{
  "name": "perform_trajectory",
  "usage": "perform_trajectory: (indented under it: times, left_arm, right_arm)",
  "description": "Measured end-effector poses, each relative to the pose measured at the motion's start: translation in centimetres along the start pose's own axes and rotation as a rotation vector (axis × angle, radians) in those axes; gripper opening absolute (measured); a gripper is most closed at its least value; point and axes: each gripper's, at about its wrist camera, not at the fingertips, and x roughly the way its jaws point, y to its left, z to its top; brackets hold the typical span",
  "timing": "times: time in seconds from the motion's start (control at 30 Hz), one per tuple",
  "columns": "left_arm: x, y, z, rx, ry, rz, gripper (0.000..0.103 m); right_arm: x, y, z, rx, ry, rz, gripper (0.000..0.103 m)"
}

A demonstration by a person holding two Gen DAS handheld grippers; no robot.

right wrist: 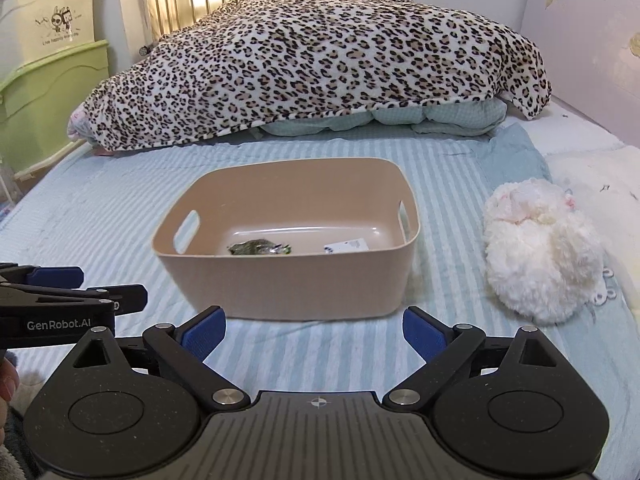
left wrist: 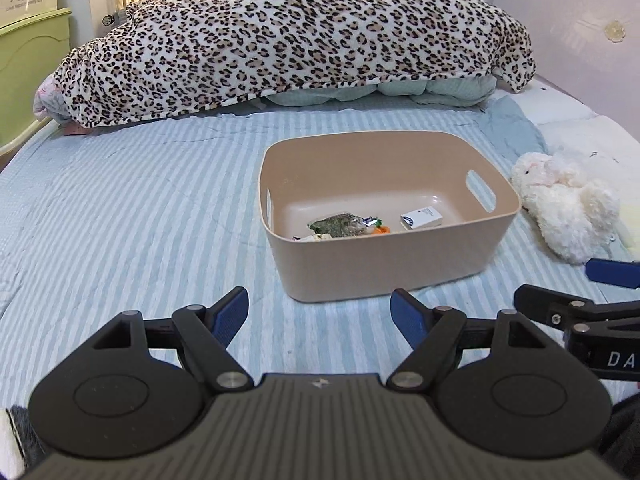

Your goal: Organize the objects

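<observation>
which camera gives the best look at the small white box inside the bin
The left wrist view. There the white box shows its whole top and front on the floor of the beige bin. In the right wrist view the near wall hides most of it, leaving a sliver.

bin [left wrist: 384, 256] sits mid-bed [left wrist: 140, 208], packet [left wrist: 340, 225] and small box [left wrist: 421, 217] inside, plush toy [left wrist: 560, 204] to its right, blanket [left wrist: 288, 36] heaped behind
</observation>
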Motion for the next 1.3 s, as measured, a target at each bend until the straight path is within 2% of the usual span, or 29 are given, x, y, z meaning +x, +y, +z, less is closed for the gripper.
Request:
perform_trajectory:
  times: [0.27, 0.5, 0.63, 0.93, 1.3]
  left_arm:
    - [-3.0, -0.7, -2.1, 0.004, -0.027, 0.000, 0.079]
    - [-4.4, -1.1, -4.1, 0.002, -0.006, -0.027, 0.079]
    - [-5.4, -1.0, -4.7, 0.006, -0.020, -0.017, 0.079]
    - [-6.3, -0.4, -5.7, -0.005, 0.008, -0.031, 0.079]
    - [-6.9, -0.5, -6.2, -0.012, 0.002, -0.029, 0.079]
  right_arm:
    - [-2.8, 0.4, -2.1, 0.029, -0.015, 0.021, 0.098]
    - [-4.8, 0.5, -3.9, 0.048, -0.006, 0.046, 0.098]
    - [-5.8, 0.7, -4.5, 0.031, -0.003, 0.043, 0.098]
    - [-7.3, 1.1, -5.2, 0.015, -0.008, 0.033, 0.098]
    - [-7.4, 1.3, -5.4, -0.009, 0.005, 0.025, 0.098]
